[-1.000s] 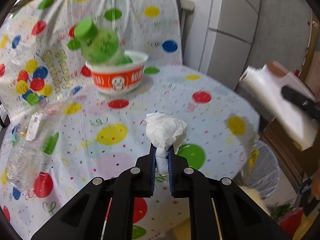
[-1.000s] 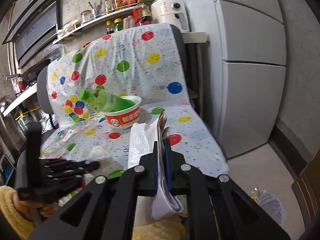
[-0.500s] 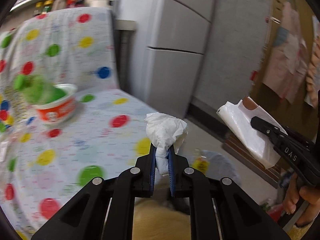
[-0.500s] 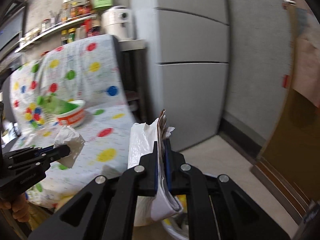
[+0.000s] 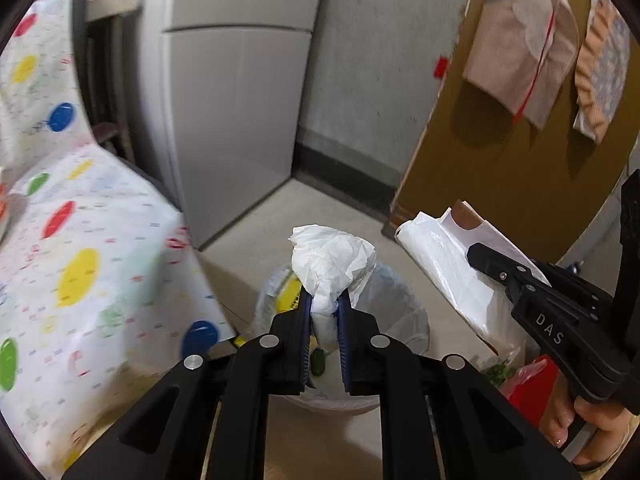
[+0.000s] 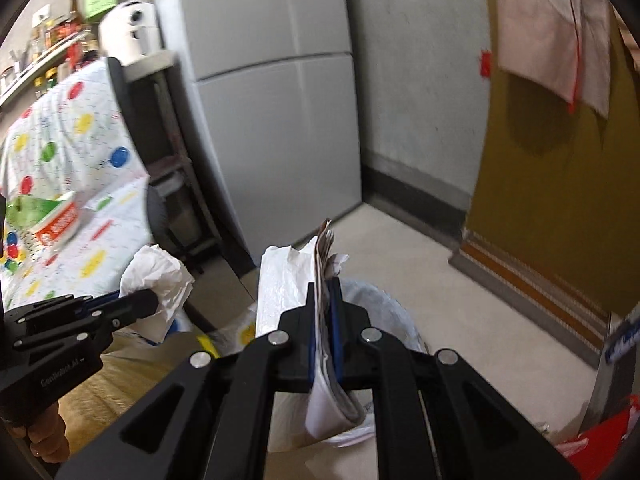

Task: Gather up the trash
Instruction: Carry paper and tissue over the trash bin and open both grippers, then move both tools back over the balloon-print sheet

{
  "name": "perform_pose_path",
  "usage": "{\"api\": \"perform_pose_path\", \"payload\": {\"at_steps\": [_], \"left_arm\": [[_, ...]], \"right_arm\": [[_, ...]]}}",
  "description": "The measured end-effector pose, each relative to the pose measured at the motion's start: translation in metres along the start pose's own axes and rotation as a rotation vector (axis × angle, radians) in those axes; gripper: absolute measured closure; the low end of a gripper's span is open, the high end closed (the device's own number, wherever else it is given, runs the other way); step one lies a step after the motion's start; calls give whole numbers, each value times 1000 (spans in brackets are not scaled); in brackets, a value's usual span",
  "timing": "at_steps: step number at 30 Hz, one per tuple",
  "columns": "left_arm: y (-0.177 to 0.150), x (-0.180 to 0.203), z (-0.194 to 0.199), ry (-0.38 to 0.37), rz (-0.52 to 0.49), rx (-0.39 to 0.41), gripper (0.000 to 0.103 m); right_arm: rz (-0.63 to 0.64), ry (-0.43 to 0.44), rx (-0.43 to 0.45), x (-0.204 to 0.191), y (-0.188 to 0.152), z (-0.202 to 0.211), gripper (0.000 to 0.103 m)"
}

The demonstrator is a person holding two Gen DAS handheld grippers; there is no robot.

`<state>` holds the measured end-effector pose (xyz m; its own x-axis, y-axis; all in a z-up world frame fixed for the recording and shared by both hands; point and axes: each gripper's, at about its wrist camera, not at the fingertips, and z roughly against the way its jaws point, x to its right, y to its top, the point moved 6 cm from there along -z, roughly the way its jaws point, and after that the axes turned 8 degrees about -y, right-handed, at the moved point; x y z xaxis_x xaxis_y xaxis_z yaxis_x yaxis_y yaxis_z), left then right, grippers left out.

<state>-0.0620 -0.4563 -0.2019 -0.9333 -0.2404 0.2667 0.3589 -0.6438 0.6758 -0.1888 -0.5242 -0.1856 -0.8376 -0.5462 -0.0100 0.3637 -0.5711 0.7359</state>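
- The left hand-held gripper (image 5: pixel 325 312), low centre of its own view, has a crumpled tissue (image 5: pixel 330 264) between its pads; its jaws have just been opening slightly, yet the wad's lower end still sits pinched between them.
- The tissue stands with its long axis along the fingers, its bulk flaring past the tips towards the top of the frame.
- Just behind it, centre frame, is a bin (image 5: pixel 394 312) lined with clear plastic, on the floor.
- The right hand-held gripper (image 6: pixel 324 288) is clamped tight on a flat bundle (image 6: pixel 280 284) of white bag and folded paper.
- The bundle stands on edge, long axis along the fingers, over the bin's rim.
- The spotted desk (image 5: pixel 92 240) fills the left.
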Motion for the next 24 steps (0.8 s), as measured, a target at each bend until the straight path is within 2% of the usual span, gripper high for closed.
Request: {"api": "perform_pose_path", "payload": {"at_steps": [2, 5, 7, 9, 10, 16, 20, 24], "left_arm": [[1, 2, -16, 9, -7, -24, 86], [4, 1, -41, 4, -3, -67, 75], [7, -2, -52, 7, 4, -82, 54], [8, -3, -56, 6, 12, -78, 45], [8, -5, -56, 5, 15, -75, 42], [14, -17, -35, 15, 51, -26, 41], [16, -27, -6, 43, 58, 18, 41], [13, -43, 35, 106, 69, 69, 40]], "right_arm": [[-31, -17, -31, 10, -3, -20, 96], [-80, -33, -68, 18, -6, -46, 95], [-98, -28, -95, 20, -8, -58, 90], [-113, -33, -136, 24, -13, -71, 66], [-120, -30, -139, 24, -15, -73, 64], [-136, -32, -125, 29, -13, -62, 64], [-105, -20, -60, 22, 4, -34, 64], [-58, 6, 19, 4, 20, 2, 64]]}}
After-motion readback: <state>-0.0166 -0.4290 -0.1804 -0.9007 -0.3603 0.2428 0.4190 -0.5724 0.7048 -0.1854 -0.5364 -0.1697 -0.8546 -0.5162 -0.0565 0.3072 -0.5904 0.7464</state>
